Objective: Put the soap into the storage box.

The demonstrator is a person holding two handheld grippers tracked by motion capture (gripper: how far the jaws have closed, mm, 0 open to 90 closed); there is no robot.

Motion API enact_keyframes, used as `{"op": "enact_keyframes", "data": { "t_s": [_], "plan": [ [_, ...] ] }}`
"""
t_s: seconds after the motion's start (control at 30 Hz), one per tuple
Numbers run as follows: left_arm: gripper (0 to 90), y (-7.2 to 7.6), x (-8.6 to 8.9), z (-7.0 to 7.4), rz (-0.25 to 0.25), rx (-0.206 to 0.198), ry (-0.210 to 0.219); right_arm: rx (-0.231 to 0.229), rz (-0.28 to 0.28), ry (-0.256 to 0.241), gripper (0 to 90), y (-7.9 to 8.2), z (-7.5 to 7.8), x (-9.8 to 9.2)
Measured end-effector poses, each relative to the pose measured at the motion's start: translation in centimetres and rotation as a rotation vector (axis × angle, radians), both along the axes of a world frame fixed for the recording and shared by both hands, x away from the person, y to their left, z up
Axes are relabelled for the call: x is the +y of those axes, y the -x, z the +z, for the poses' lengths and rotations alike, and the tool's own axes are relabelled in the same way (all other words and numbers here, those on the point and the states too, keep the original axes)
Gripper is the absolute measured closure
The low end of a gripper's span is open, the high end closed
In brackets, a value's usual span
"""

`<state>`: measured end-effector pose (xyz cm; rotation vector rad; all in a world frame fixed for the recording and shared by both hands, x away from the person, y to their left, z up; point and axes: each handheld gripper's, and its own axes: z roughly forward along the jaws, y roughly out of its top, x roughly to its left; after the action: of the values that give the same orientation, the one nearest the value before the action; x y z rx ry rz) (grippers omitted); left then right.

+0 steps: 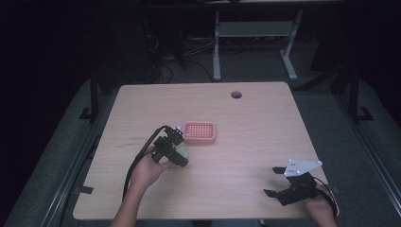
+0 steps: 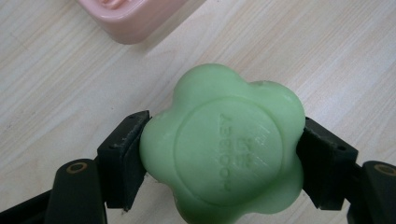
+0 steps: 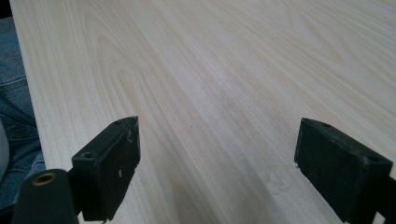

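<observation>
A pale green flower-shaped soap (image 2: 224, 147) with raised lettering sits clamped between the two black jaws of my left gripper (image 2: 223, 154). In the high view the left gripper (image 1: 176, 152) holds the green soap (image 1: 183, 152) just above the table, a little in front and to the left of a pink slotted soap dish (image 1: 199, 132). A corner of the pink dish (image 2: 133, 18) shows at the top of the left gripper view. My right gripper (image 1: 274, 180) rests near the table's front right, jaws wide apart over bare wood (image 3: 217, 154).
The light wooden table (image 1: 246, 123) has a round cable hole (image 1: 236, 94) at the back. Its front edge lies close to the right gripper, with blue fabric (image 3: 16, 107) past the edge. Desk legs and cables stand on the floor behind.
</observation>
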<state>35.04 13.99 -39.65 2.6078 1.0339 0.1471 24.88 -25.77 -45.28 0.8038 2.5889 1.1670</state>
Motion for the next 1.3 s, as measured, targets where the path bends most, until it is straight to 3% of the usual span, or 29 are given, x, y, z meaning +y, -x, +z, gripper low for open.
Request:
{"op": "enact_keyframes", "data": {
  "t_s": [1.3],
  "plan": [
    [26.7,-2.5,-0.3,2.0,0.012,-0.004,0.028,0.000,0.000,0.006,13.8,0.1,0.0,0.3]
  ]
}}
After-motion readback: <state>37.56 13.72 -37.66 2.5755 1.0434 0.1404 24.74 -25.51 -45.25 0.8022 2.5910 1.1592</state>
